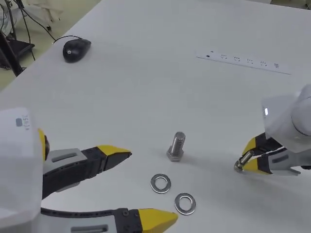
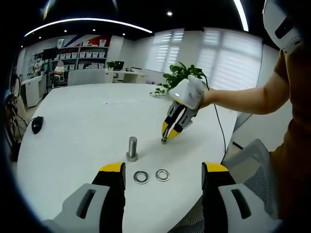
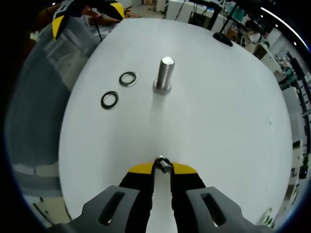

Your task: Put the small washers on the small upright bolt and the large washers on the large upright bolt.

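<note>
- left gripper [image 1: 151, 186] is hovering, jaws spread, near the large bolt [image 1: 177, 145];
- right gripper [image 1: 245, 162] is pinching a small bolt [image 3: 164, 165];
- left gripper view is showing a plant [image 2: 181, 75] beyond the large bolt

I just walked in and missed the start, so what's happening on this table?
A person is working with two handheld grippers. The right gripper is shut on a small bolt, with the bolt's end down at the white table. The left gripper is open near two washers, which lie flat beside the upright large bolt. No washer is on a bolt yet.
</note>
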### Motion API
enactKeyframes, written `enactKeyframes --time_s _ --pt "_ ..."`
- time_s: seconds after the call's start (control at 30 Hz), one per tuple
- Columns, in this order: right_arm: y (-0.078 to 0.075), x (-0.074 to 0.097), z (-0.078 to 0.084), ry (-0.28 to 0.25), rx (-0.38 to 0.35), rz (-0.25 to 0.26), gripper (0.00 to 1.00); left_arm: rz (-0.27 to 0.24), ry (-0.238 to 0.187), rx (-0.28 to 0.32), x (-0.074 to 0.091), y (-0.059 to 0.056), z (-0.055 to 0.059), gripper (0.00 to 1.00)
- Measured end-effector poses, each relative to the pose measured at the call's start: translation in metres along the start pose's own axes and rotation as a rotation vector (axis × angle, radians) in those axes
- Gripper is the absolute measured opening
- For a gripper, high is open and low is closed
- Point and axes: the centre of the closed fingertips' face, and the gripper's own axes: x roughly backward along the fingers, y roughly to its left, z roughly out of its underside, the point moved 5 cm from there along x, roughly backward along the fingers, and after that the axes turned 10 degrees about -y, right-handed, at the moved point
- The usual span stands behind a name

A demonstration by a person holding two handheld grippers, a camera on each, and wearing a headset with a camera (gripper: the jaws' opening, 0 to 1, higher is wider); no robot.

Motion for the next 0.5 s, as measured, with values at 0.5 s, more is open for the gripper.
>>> enactKeyframes --time_s 0.5 --pt "0.0022 -0.0022 0.0047 -0.022 -0.025 0.004 0.14 -0.005 -0.001 0.0 0.0001 0.0007 -0.001 0.63"
